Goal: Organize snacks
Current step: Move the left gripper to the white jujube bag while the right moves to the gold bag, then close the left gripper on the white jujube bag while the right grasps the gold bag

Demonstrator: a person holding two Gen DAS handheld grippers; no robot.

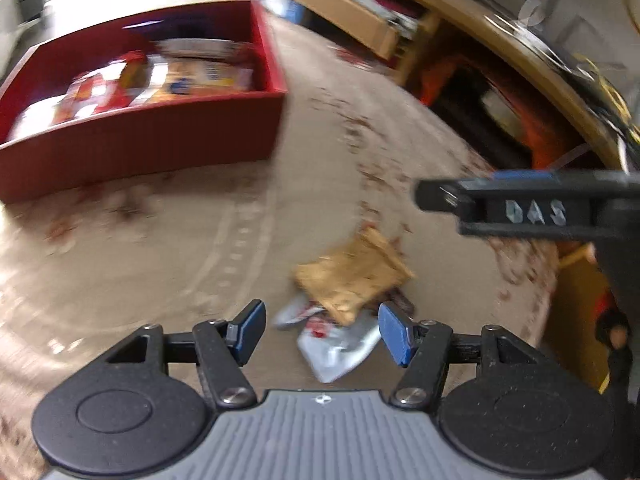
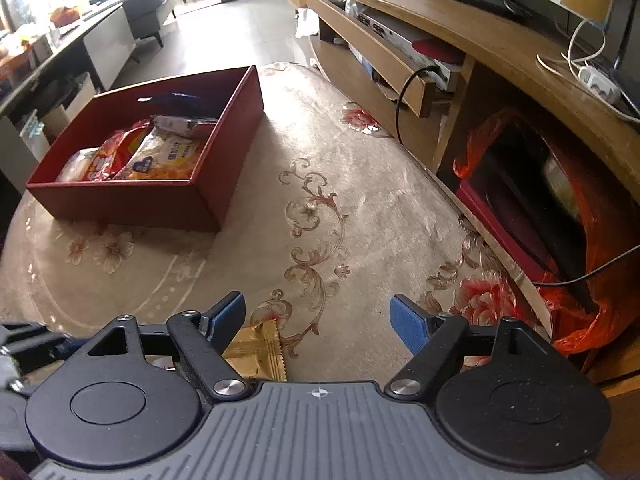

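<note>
Red box: from my left wrist camera the red box [image 1: 140, 148] sits far left on the carpet [image 1: 200, 248], badly smeared by blur; my right wrist camera shows the same box [image 2: 132, 200] sharply, up left.
Box contents: only the right view lets me sort them: a red packet [image 2: 114, 152], a yellow-orange bag [image 2: 168, 158], a white packet [image 2: 184, 123] behind those, and something dark blue [image 2: 176, 100] at the back. In the left view they are just a colourful smear [image 1: 132, 80].
Loose snacks: the left view alone shows the pile on the carpet: a gold packet [image 1: 352, 276] lying over a pale blue-grey wrapper [image 1: 340, 350], with a smaller red-and-white packet [image 1: 298, 314] poking out to the left. In the right view I get only the crimped corner of the gold packet [image 2: 258, 354] at the bottom edge; the rest is hidden under my gripper body.
Left gripper: my left gripper [image 1: 322, 330] has its blue pads [image 1: 250, 330] spread wide, holding nothing; the loose pile lies in line with the gap, but I cannot tell whether anything touches.
Right gripper: my right gripper [image 2: 318, 326] is also spread wide and empty, above the carpet's floral scroll [image 2: 316, 248], its left pad [image 2: 226, 318] just beside the gold packet. The left view catches this gripper [image 1: 520, 208] from the side at the right edge.
Far right: the right view shows the wooden TV cabinet [image 2: 460, 36] and an orange bag [image 2: 600, 240] clearly.
</note>
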